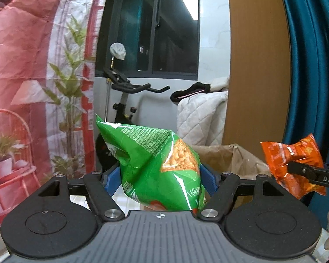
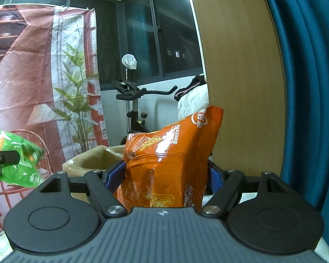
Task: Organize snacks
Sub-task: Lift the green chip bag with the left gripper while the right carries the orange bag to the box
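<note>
The left claw is clamped on a green snack bag; the right claw is clamped on an orange snack bag, both near a paper bag.

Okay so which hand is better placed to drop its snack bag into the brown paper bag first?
Probably right: the brown paper bag opens just beyond the orange bag; the green bag looks a little farther off.

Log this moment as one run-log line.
left gripper: shut on green bag | right gripper: shut on orange bag | paper bag: open ahead
</note>
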Available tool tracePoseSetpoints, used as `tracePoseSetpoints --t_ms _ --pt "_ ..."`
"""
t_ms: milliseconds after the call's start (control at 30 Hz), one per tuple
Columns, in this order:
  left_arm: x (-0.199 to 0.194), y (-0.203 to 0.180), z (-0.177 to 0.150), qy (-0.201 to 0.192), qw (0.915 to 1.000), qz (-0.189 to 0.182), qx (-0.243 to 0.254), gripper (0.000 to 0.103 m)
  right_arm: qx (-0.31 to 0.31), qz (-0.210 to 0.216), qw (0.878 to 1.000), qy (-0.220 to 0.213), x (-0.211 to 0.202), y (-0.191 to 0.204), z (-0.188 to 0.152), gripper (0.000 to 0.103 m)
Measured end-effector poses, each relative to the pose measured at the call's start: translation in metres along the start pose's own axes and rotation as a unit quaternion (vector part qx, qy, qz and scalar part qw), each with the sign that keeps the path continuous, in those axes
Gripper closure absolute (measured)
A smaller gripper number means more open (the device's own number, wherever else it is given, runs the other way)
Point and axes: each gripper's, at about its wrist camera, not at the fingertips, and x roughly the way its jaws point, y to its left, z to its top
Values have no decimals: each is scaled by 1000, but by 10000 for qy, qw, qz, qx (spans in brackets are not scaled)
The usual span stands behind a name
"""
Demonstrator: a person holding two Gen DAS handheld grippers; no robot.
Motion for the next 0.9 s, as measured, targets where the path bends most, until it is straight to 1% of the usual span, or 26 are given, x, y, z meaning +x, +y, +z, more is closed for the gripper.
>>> tracePoseSetpoints --t_ms 167,333,467,567,633,667,700,767,800,833,900 --pt "34 -11 27 -150 9997 -143 163 27 23 25 10000 -2 40 -4 19 26" --pt "78 -22 44 -41 9993 -257 264 27 29 25 10000 18 84 -5 32 25" --pt "120 -32 50 217 9981 -342 467 27 42 26 9998 169 118 -2 38 25" --pt "147 -34 48 513 9969 -428 418 25 33 3 9993 370 140 1 37 25" --pt "160 -33 45 696 9958 -512 309 21 89 -26 9986 527 152 1 35 23" --pt "166 -32 43 765 9954 -519 236 18 118 -22 9978 650 158 0 34 23" --pt "171 -30 41 822 9953 -480 178 13 147 -18 9970 755 163 0 33 19" --pt "176 -26 37 948 9947 -397 75 12 199 -31 9957 907 168 -2 30 18" --pt "177 -23 37 989 9943 -406 33 12 223 -18 9952 951 168 -3 30 16" --pt "174 -21 36 1021 9938 -433 12 12 252 0 9950 970 166 -4 31 14" --pt "165 -17 35 1018 9936 -486 28 12 287 40 9951 946 158 -6 33 14"
